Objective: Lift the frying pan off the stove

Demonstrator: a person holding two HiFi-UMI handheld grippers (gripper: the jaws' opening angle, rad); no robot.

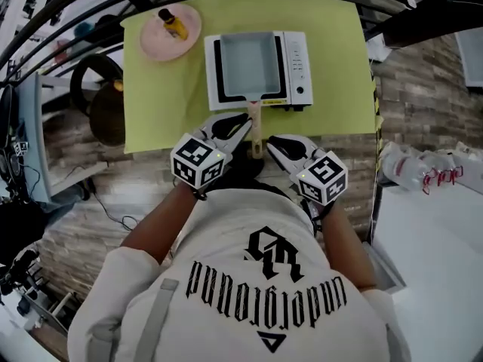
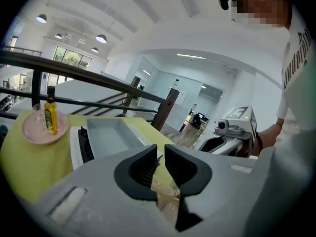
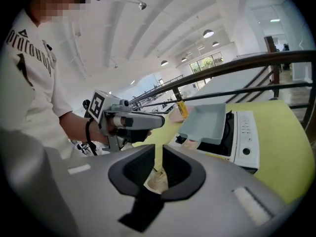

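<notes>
A pale blue rectangular frying pan [image 1: 249, 65] sits on a white single-burner stove [image 1: 298, 70], its cream handle [image 1: 256, 127] reaching toward me past the edge of the green mat [image 1: 166, 104]. My left gripper [image 1: 246, 127] is just left of the handle, my right gripper [image 1: 273, 143] just right of its end. In the left gripper view the jaws [image 2: 161, 152] stand slightly apart with nothing between them, the pan [image 2: 111, 135] ahead. In the right gripper view the jaws [image 3: 158, 154] show a narrow gap. The handle [image 3: 159, 154] shows through it, with no pad seen pressing.
A pink plate [image 1: 155, 44] with a small yellow bottle [image 1: 173, 23] stands on the mat's far left corner. Dark railings cross behind the table. A black round seat [image 1: 106, 104] is at the left. Plastic bottles [image 1: 423, 168] lie on a white surface at the right.
</notes>
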